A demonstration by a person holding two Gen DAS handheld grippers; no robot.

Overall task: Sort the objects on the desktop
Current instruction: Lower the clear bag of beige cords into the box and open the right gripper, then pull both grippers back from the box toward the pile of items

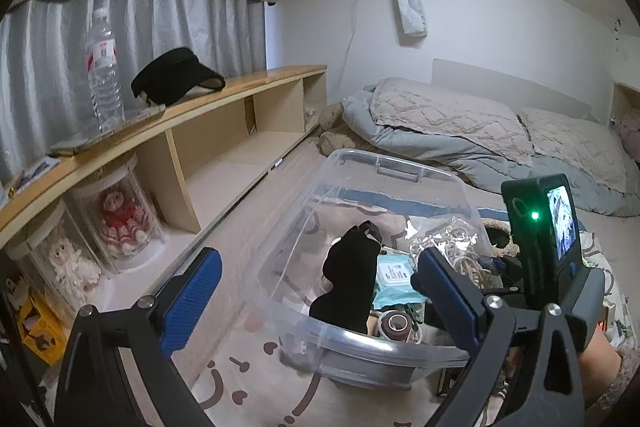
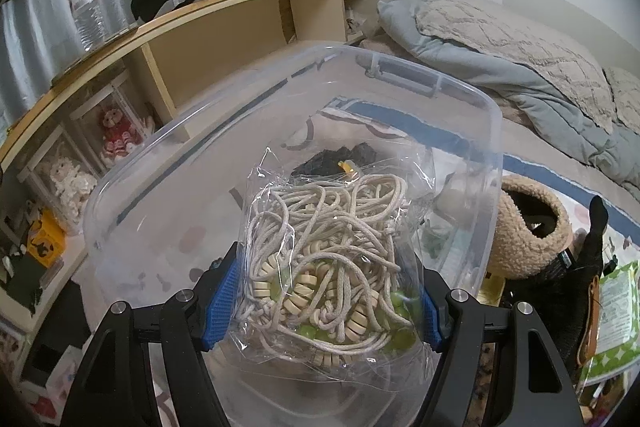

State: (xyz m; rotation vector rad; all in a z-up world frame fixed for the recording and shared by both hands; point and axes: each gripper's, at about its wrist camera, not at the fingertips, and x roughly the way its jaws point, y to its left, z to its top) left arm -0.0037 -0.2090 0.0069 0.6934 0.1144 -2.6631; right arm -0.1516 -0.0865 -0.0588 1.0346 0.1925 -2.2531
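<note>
Clear plastic forms the storage bin [image 1: 420,351] sitting on the patterned bedspread, and through its walls I can make out a black cloth item [image 1: 350,283], a teal packet [image 1: 394,281] and a roll of brown tape [image 1: 394,323] lying on its floor. Over that bin my right gripper [image 2: 326,301] holds a crinkled transparent bag of cord and beads [image 2: 332,255]; its blue pads [image 2: 222,303] stand wide but press into both sides of the bag, which bulges between them above the bin's open top. From the left camera the same bag [image 1: 444,239] shows at the bin's right side, with the right gripper's body and its small lit screen behind it.

My left gripper [image 1: 316,291] has its jaws spread far apart, one blue pad [image 1: 188,299] outside the bin's left wall and the other over its near right corner, with nothing clamped between them. Just right of the bin sits a fuzzy tan pouch [image 2: 524,227].
</note>
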